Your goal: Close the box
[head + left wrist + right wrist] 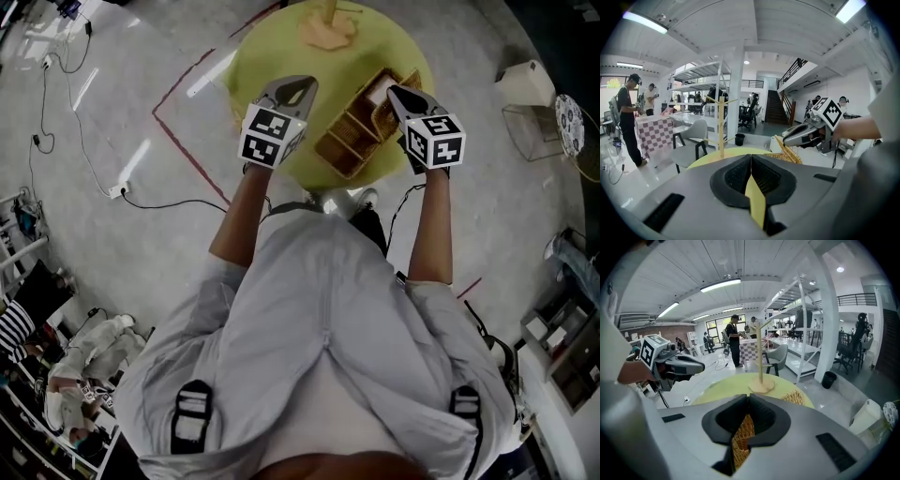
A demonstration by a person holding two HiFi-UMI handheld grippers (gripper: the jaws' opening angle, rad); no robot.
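Note:
A wicker box point(352, 141) with inner compartments lies on the round yellow-green table point(272, 56), and its lid point(380, 92) stands raised at the far end. My right gripper point(394, 91) reaches to the lid's top edge. In the right gripper view its jaws are nearly together and wicker point(740, 439) fills the narrow gap between them. My left gripper point(302, 82) hovers over the table left of the box. It is shut, with only yellow table showing in its slit. From the left gripper view, the right gripper point(785, 139) touches the slanted lid point(787, 151).
A wooden stand point(328, 28) rises from the table's far side, also visible as the wooden stand point(760, 357). A white block point(525, 82) and a wire frame sit on the floor at right. Cables and a red floor line point(187, 141) run at left. Chairs and people stand further off.

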